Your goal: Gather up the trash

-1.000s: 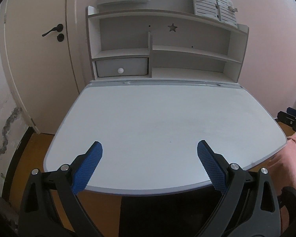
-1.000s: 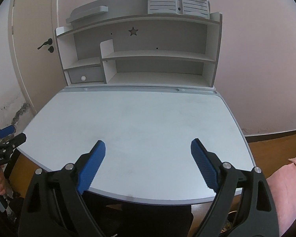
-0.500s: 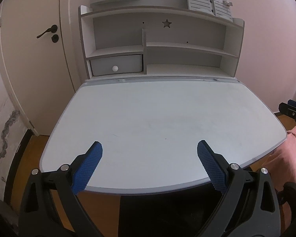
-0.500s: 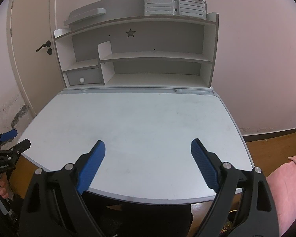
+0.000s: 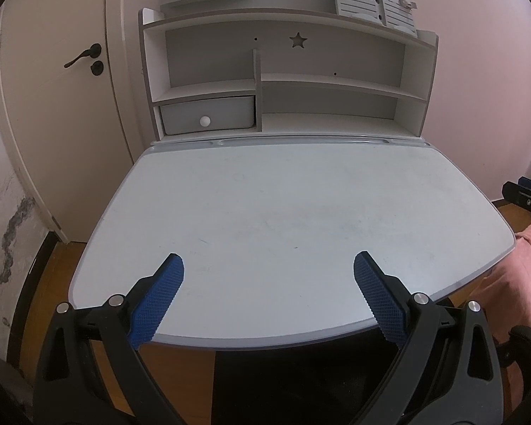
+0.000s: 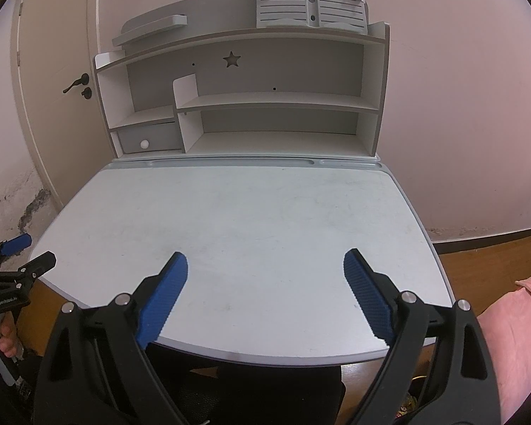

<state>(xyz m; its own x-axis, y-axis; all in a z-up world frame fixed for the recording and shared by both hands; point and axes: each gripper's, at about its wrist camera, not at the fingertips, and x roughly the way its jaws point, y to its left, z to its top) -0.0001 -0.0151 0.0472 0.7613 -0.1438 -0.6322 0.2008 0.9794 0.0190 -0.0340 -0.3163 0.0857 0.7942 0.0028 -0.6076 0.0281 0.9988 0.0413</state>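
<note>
No trash shows in either view. My left gripper [image 5: 265, 276] is open and empty, held over the front edge of a pale grey desk [image 5: 283, 212]. My right gripper [image 6: 265, 272] is also open and empty over the desk's [image 6: 247, 219] front edge. The right gripper also shows at the right edge of the left wrist view [image 5: 527, 198]. The left gripper also shows at the left edge of the right wrist view [image 6: 14, 265], held in a hand.
A white-and-grey shelf unit [image 5: 286, 81] stands at the desk's back, with a small drawer [image 5: 207, 115] and a slatted grey stand [image 6: 311, 3] on top. A door [image 5: 53, 88] is at the left. Wooden floor [image 6: 485, 251] and pink fabric [image 6: 513, 333] lie to the right.
Both views have shifted slightly: the desk and shelf sit a little differently in frame. Both grippers have stayed open and empty.
</note>
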